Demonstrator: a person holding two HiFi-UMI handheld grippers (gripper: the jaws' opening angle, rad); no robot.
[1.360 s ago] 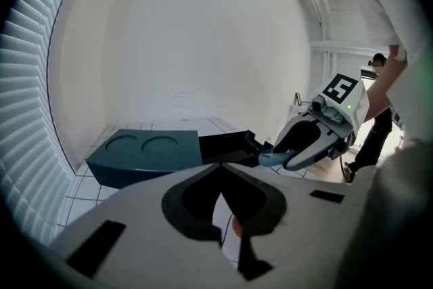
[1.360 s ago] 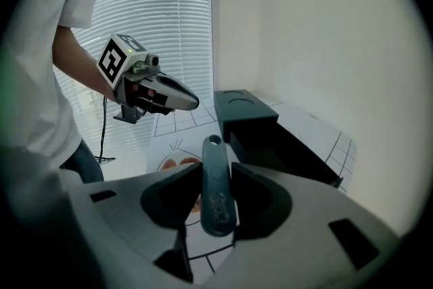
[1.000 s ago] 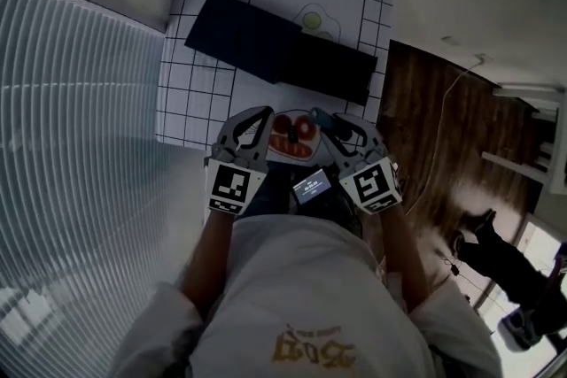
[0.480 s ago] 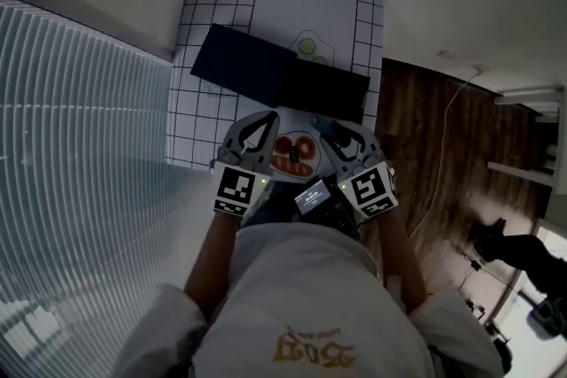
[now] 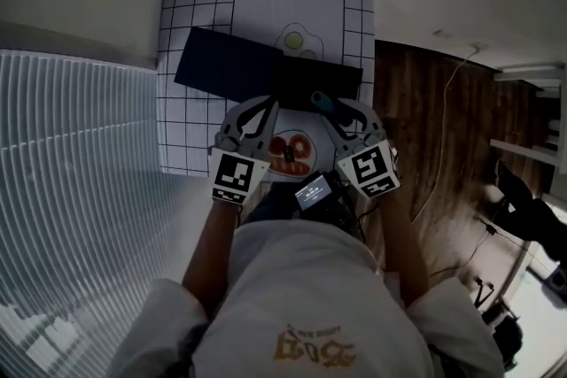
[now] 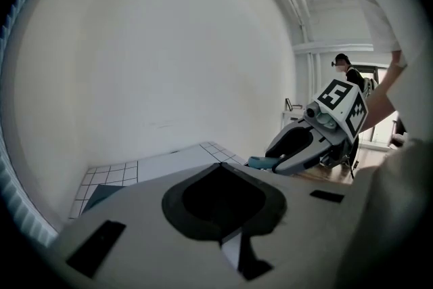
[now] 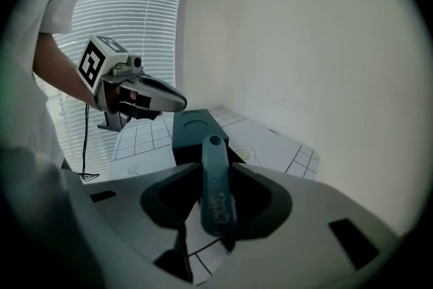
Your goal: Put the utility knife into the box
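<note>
My right gripper (image 5: 324, 106) is shut on a teal utility knife (image 5: 320, 99), whose handle stands out forward between the jaws in the right gripper view (image 7: 214, 152). The dark box (image 5: 320, 82) lies on a white grid mat (image 5: 266, 4), with a second dark panel (image 5: 226, 65) beside it. The knife's tip hangs at the box's near edge. In the right gripper view the box (image 7: 193, 135) lies just beyond the knife. My left gripper (image 5: 267, 104) is shut and holds nothing, level with the right one. The left gripper view shows the right gripper (image 6: 298, 149) with the knife (image 6: 260, 162).
A round white thing with red shapes (image 5: 291, 150) lies between the grippers near the table's front edge. A yellow-green egg drawing (image 5: 295, 40) marks the mat. White blinds (image 5: 71, 155) are to the left, and wooden floor (image 5: 425, 119) with a cable to the right. A person in dark clothes (image 5: 532, 212) is far right.
Both grippers have moved forward towards the box, so the knife now reaches its near edge. The head view has shifted. The right jaws keep the same hold.
</note>
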